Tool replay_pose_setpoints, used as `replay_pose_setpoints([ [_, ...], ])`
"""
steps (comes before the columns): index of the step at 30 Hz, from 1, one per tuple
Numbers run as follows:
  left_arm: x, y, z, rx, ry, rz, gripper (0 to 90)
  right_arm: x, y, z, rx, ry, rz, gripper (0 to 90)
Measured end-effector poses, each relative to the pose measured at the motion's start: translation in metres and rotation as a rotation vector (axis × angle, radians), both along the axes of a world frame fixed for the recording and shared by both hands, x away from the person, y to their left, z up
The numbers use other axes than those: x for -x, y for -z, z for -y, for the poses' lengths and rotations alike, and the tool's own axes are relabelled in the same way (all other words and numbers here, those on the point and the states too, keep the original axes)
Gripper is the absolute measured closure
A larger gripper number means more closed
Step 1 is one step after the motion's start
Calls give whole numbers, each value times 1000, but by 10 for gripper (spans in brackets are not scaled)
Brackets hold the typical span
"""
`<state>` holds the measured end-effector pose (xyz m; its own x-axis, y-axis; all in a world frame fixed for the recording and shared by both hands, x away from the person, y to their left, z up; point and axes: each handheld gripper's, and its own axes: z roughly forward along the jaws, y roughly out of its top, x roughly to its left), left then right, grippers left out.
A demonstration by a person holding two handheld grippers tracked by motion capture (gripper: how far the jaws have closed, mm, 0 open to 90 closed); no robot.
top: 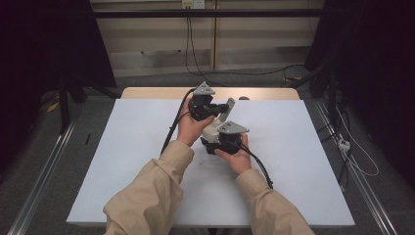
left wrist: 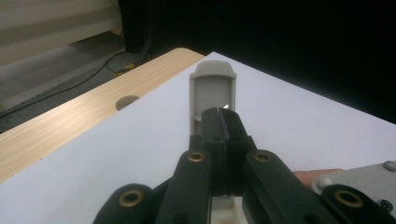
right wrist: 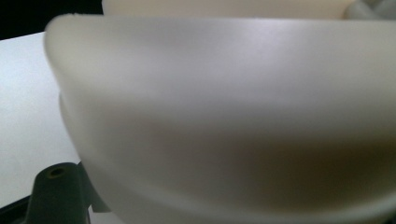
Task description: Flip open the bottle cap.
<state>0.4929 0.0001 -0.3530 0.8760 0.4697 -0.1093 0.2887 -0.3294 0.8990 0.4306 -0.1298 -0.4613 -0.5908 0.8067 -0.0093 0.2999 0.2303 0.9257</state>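
**Ana:** Sleeves sat closest to the lens, didn't they? What was on the left?

**Ben:** Yes. The left sleeve (top: 147, 196), beige, rose from the bottom edge to the left hand (top: 191, 128), which held the left gripper (top: 220, 108) over the middle of the white table (top: 122, 161). Its black cable (top: 171, 132) trailed back past the wrist.

**Ana:** And its jaws?

**Ben:** Pressed together, with barely a seam between them. In the left gripper view their tips lay at the lower end of an upright flap (left wrist: 212, 86). Whether a thin edge of it was caught between them, I could not tell. Left of the flap ran the wooden edge (left wrist: 70, 116), with a round hole (left wrist: 127, 101) in it.

**Ana:** What did the flap belong to?

**Ben:** It belonged to the pale plastic piece (top: 213, 131), which was held up off the table between the two hands, near the centre. The flap stood up from it toward the far side.

**Ana:** And further right?

**Ben:** The right gripper (top: 218, 142) was just below and to the right of the left one, and it was closed on that piece. In the right gripper view the rounded pale body (right wrist: 224, 116) loomed blurred and very near, with one black jaw against its lower left. The right hand (top: 237, 156) cupped the gripper, and the right sleeve (top: 269, 205) ran down to the bottom edge.
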Motion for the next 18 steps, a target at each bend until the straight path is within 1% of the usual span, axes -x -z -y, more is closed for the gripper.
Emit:
replay_pose_setpoints([
  [1, 0, 1, 1, 6, 0, 1, 900, 0, 0, 0, 1, 0, 0, 190],
  [4, -1, 2, 1, -4, 4, -1, 900, 0, 0, 0, 2, -1, -1, 190],
  [18, -3, 4, 4, -6, 3, -4, 900, 0, 0, 0, 4, -5, -1, 190],
])
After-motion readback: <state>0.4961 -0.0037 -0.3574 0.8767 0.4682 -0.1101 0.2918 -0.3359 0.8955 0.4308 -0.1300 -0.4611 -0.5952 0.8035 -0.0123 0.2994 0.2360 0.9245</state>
